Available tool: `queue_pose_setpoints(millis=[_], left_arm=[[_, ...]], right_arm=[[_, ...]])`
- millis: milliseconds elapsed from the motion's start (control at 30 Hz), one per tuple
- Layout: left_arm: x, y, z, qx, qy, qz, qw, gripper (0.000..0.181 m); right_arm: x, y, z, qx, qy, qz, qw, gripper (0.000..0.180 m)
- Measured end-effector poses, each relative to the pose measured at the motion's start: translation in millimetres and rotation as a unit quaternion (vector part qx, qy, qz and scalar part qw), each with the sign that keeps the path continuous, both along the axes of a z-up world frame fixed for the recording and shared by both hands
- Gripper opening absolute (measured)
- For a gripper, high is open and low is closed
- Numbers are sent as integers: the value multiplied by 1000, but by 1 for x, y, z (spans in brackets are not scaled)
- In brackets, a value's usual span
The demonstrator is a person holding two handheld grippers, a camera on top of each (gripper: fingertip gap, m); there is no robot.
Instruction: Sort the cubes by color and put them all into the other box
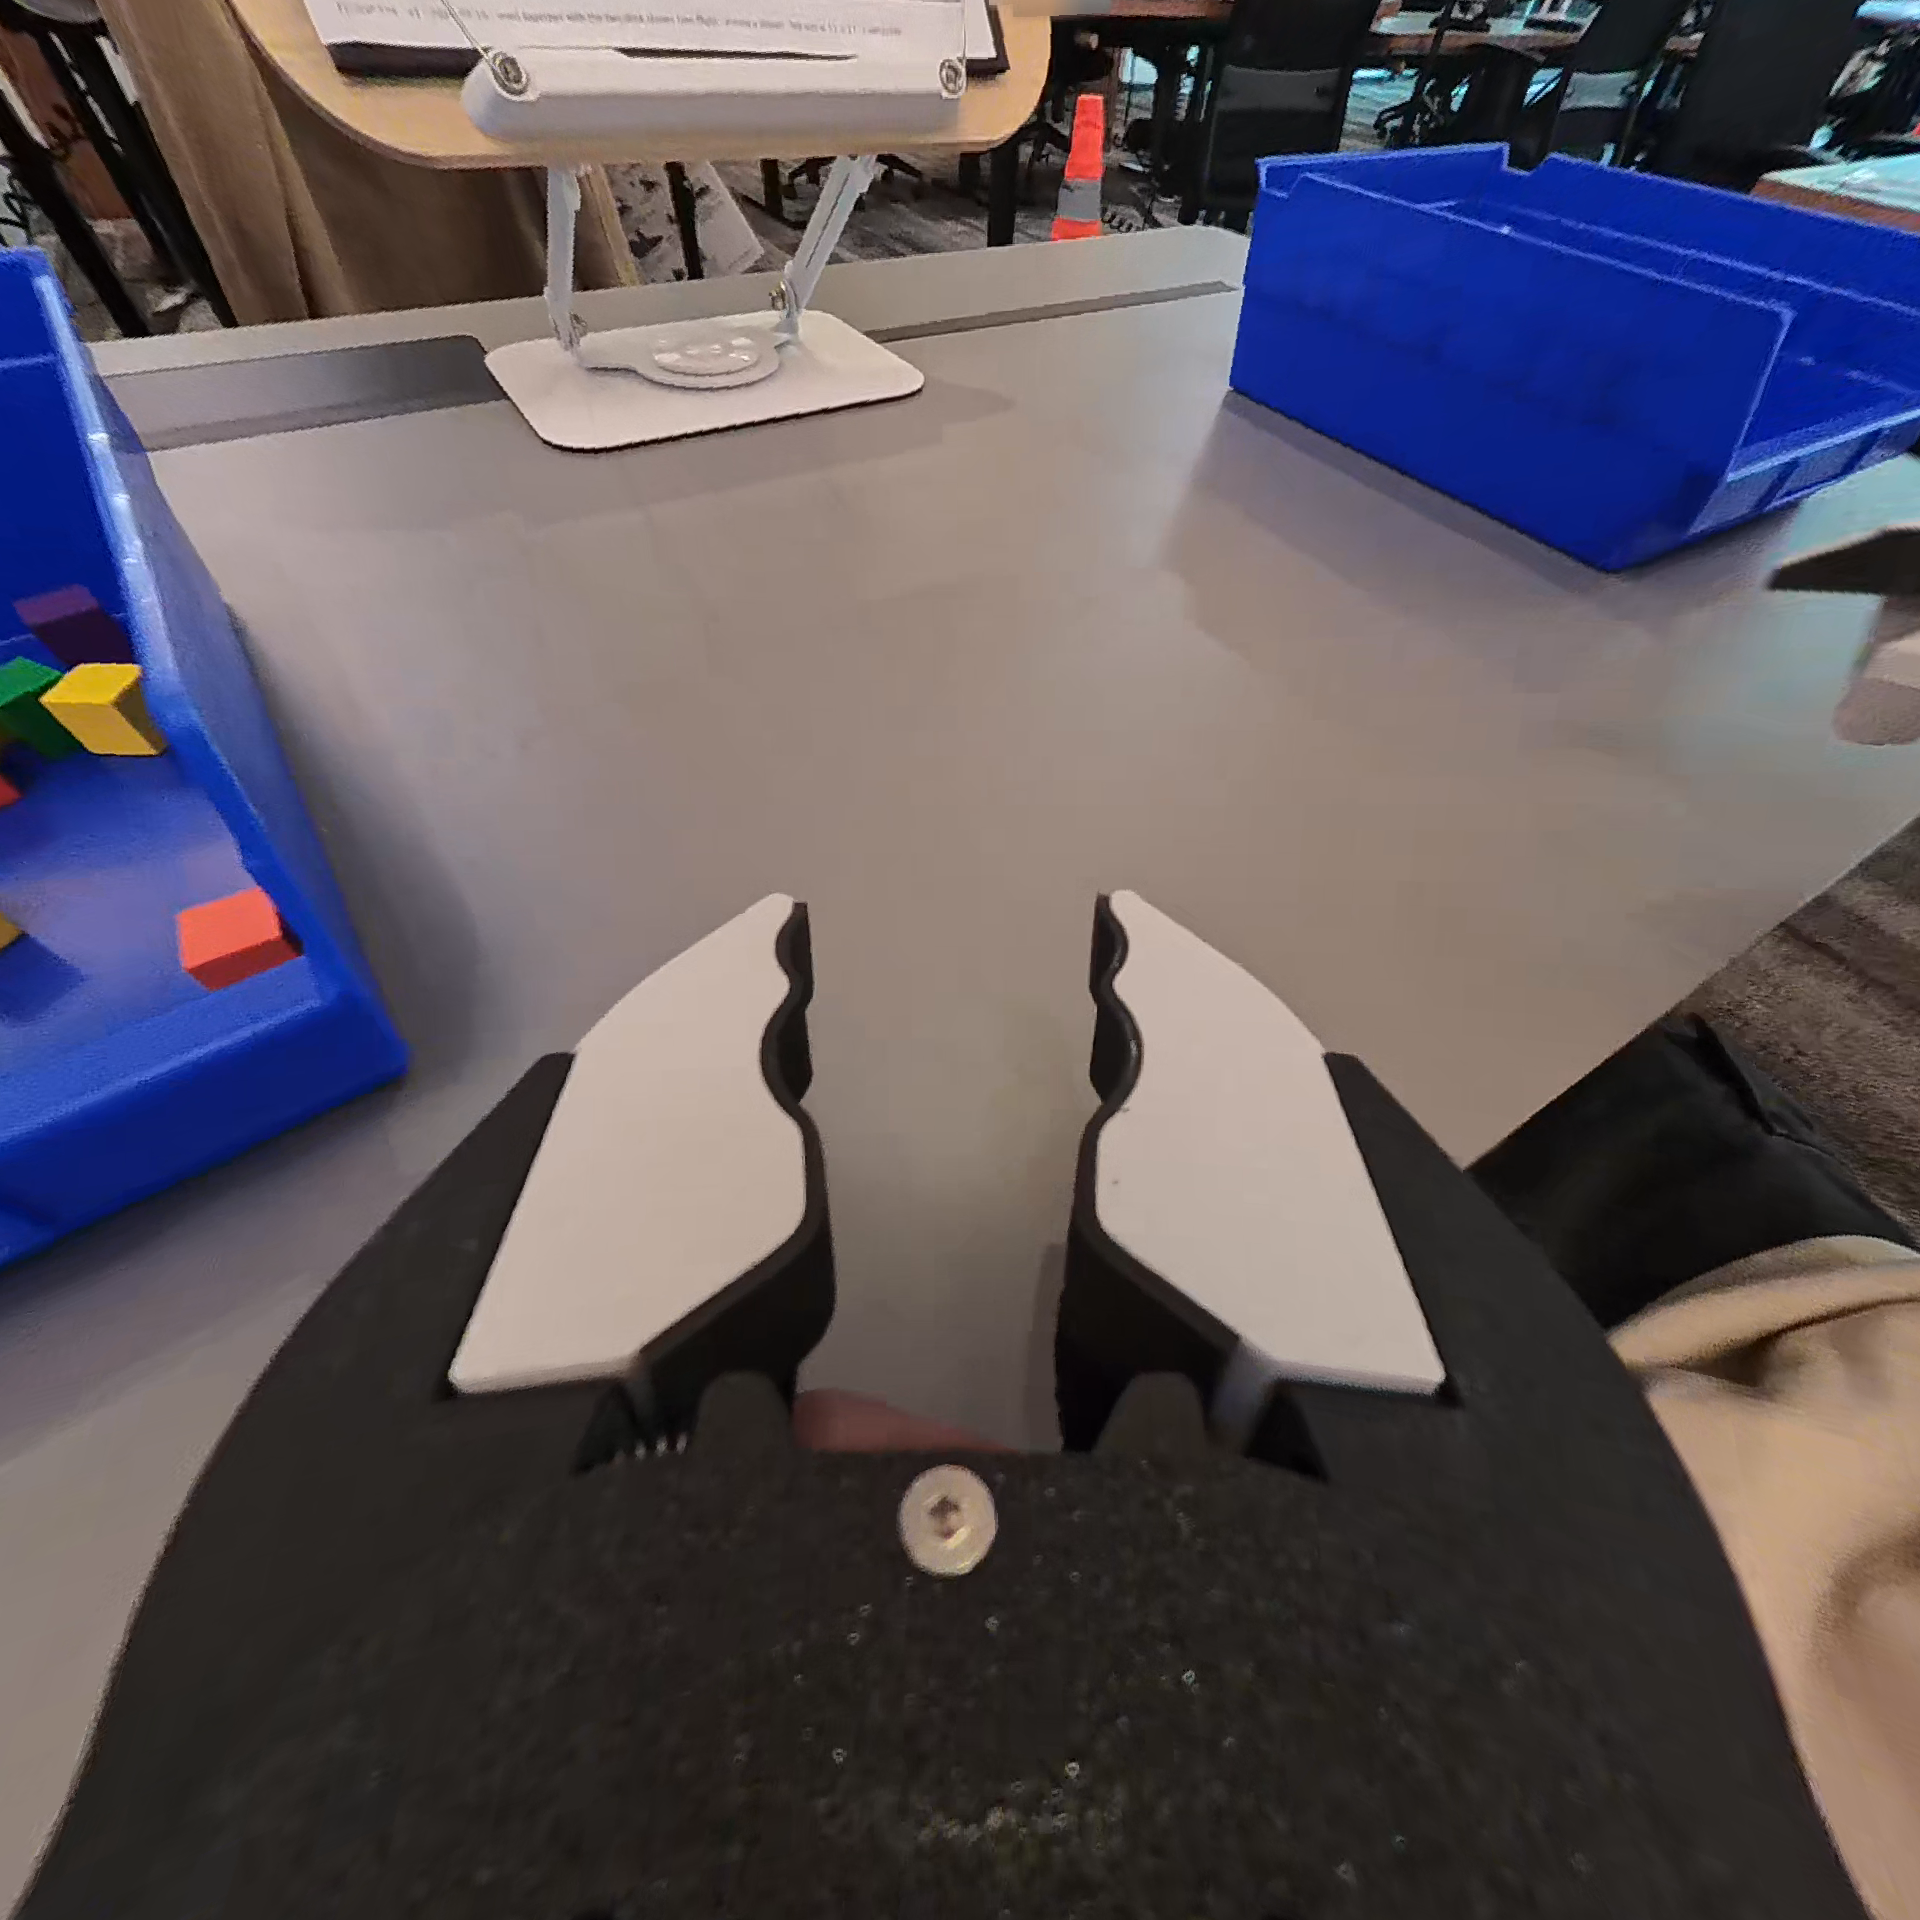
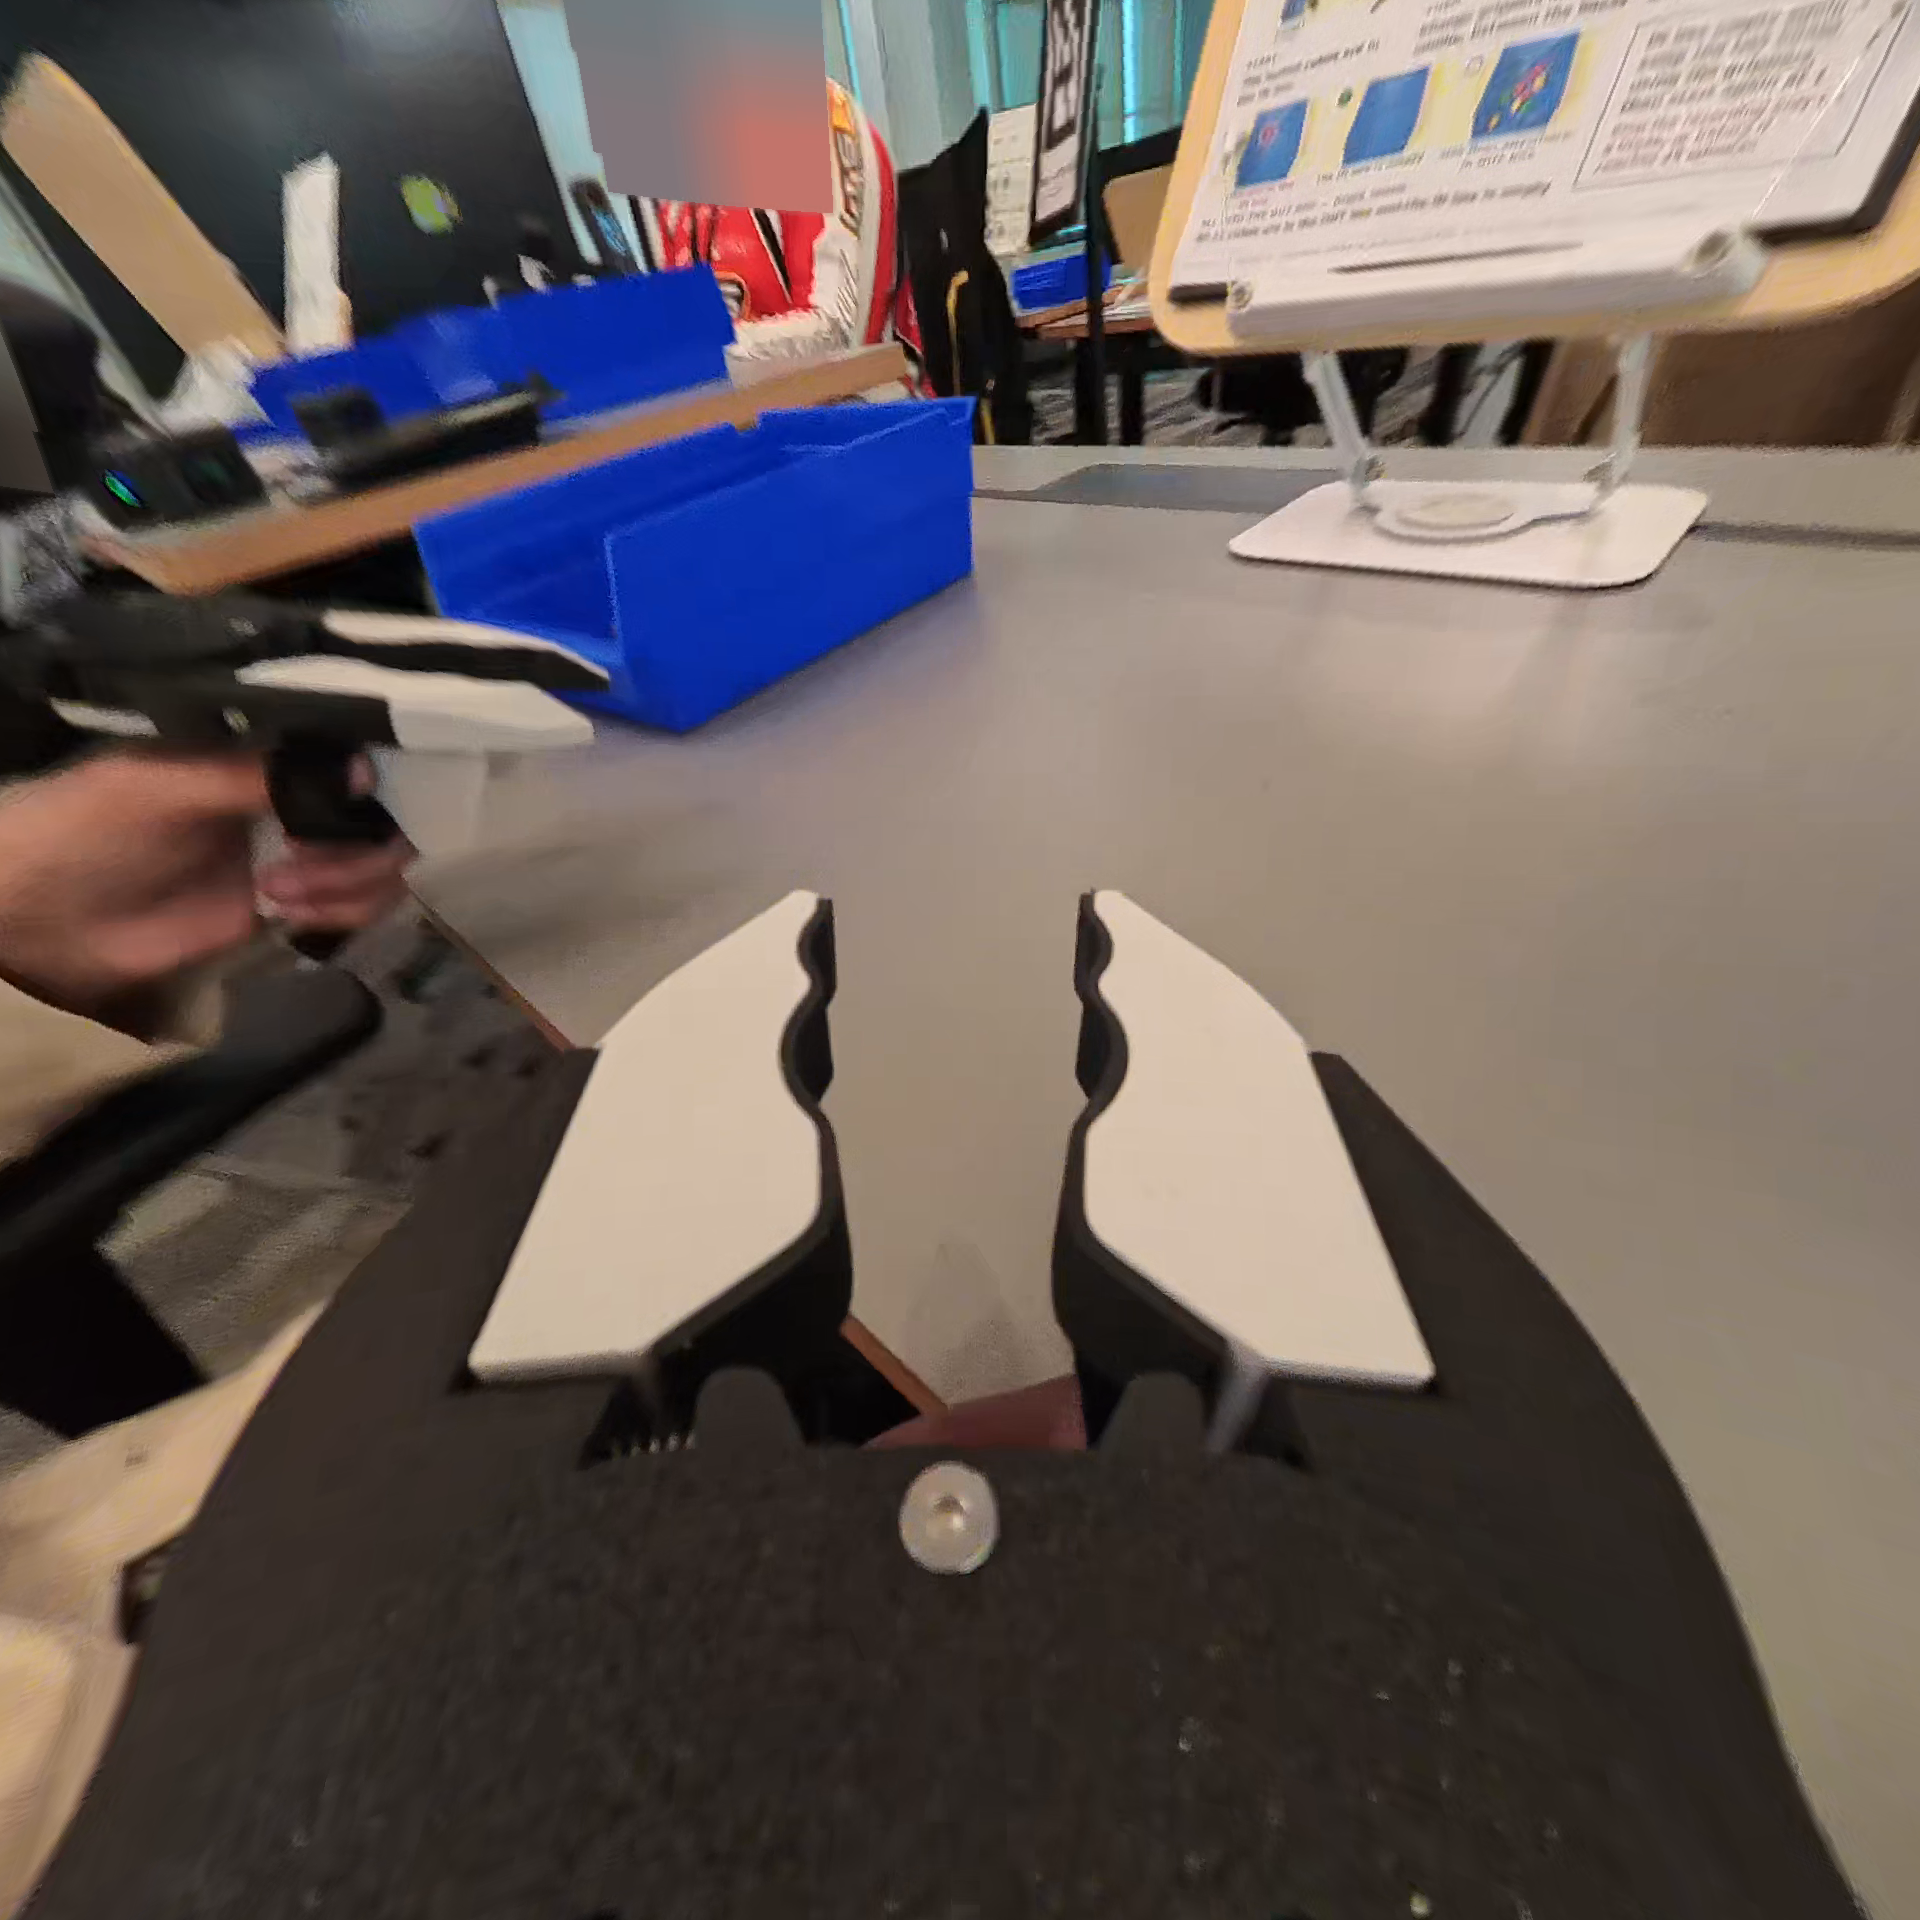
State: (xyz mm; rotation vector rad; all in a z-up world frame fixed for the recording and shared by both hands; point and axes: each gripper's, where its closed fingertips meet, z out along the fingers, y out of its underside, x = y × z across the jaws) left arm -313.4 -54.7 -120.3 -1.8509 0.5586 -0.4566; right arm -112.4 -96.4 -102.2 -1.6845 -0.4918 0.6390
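In the left wrist view, a blue box (image 1: 260,831) at the left edge holds several cubes: a purple cube (image 1: 73,623), a green cube (image 1: 26,696), a yellow cube (image 1: 99,709) and a red cube (image 1: 234,935). A second blue box (image 1: 1538,395) stands at the far right; no cubes show inside it. My left gripper (image 1: 948,909) is open and empty over the grey table, to the right of the cube box. My right gripper (image 2: 954,906) is open and empty above the table's near edge. Its blurred tip shows at the right edge of the left wrist view (image 1: 1865,639).
A white document stand (image 1: 707,379) sits at the table's back middle, also in the right wrist view (image 2: 1475,530). There the left gripper (image 2: 597,704), held by a hand, points at a blue box (image 2: 748,561). The table edge and floor lie at lower left.
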Motion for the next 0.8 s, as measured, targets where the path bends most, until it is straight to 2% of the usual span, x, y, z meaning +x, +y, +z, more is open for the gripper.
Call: queue_pose_setpoints(millis=[100,200,300,433,500,567,667,800], left_arm=[[-2,3,-4,3,20,5,1000,52],[-16,4,4,21,69,12,997,53],[-58,14,35,54,173,25,983,50],[-122,54,44,-11,342,0,940,47],[-147,87,33,-41,423,-31,904,48],[-162,113,6,-108,460,-87,877,49],[-182,148,-31,-206,464,-124,852,47],[-194,174,-56,-286,442,-129,840,47]], right_arm=[[-3,-5,-5,19,-45,-3,999,44],[-1,-2,-8,8,-44,-4,999,43],[2,1,-9,-21,-14,3,1000,43],[8,4,-12,-48,15,13,999,41],[10,7,-14,-58,19,17,998,41],[11,8,-13,-61,22,18,998,41],[13,8,-12,-59,15,17,998,40],[16,8,-12,-52,-2,9,999,39]])
